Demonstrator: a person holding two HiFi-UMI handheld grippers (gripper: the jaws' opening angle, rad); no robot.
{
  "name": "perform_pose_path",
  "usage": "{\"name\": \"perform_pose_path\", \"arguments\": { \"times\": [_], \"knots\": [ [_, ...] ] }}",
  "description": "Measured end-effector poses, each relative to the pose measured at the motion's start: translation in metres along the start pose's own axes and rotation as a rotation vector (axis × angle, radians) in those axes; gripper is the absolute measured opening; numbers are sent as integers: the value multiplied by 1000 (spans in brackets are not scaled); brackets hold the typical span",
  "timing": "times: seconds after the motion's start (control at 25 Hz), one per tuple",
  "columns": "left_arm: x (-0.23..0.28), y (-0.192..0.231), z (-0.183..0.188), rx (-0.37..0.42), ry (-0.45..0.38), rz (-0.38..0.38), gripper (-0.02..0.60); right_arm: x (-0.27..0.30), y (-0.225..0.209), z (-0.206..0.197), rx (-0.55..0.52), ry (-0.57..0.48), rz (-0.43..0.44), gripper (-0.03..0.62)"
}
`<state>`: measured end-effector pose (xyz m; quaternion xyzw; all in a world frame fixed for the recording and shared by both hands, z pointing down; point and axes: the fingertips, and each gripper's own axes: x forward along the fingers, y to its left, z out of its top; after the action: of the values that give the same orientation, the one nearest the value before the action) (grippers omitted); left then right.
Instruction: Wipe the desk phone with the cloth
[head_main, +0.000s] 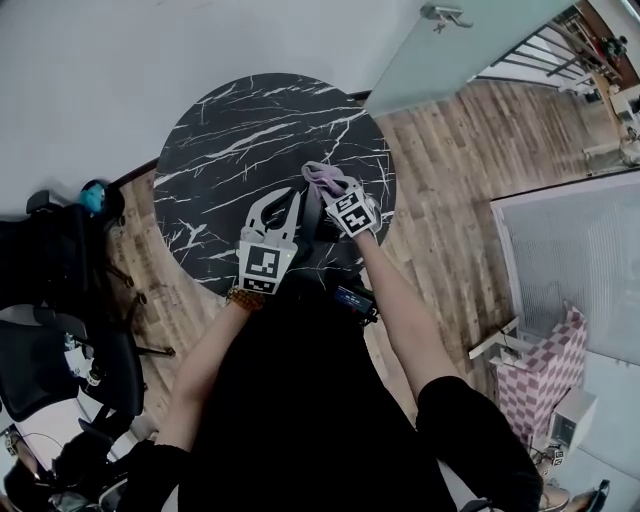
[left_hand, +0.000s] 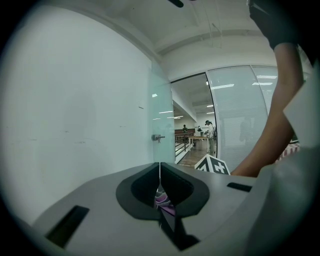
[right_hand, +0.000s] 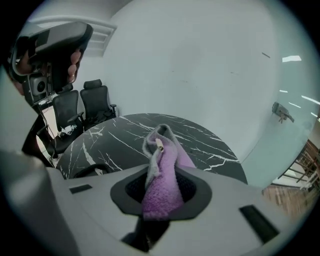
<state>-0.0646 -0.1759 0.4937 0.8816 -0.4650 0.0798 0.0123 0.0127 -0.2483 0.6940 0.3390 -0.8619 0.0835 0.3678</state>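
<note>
Right gripper (right_hand: 161, 196): jaws clamped on purple-grey cloth (right_hand: 161, 175), folded bunch standing up past tips, grey edge on top. Left gripper (left_hand: 160, 172): jaws pressed together, tips meeting in thin line; sliver of purple shows low in gap, cannot tell if pinched. Both grippers held side by side above near edge of round black marble table (head_main: 230, 130), cloth raised over it. Black office chairs (right_hand: 82, 110) beyond table, by white wall.
</note>
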Motion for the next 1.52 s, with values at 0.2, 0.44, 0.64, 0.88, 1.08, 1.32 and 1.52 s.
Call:
{"name": "perform_pose_path", "arguments": {
  "times": [0.2,0.44,0.64,0.88,1.08,1.32,1.52],
  "knots": [
    [1,0,0,0,1,-2,20,6,-1,-3,53,12,45,75],
    [3,-1,-1,-2,1,-6,20,6,1,-7,83,9,58,75],
    [3,-1,-2,-1,4,-8,20,7,2,-7,61,13,43,75],
    [2,1,-4,-4,10,-1,20,9,3,-8,98,38,51,75],
    [1,-2,-4,-1,10,-5,20,8,7,-13,155,36,88,75],
    [-1,-4,-4,0,13,-1,18,8,9,-15,179,36,97,75],
    [-3,-5,-5,-3,14,0,20,6,12,-18,218,29,108,75]
  ]
}}
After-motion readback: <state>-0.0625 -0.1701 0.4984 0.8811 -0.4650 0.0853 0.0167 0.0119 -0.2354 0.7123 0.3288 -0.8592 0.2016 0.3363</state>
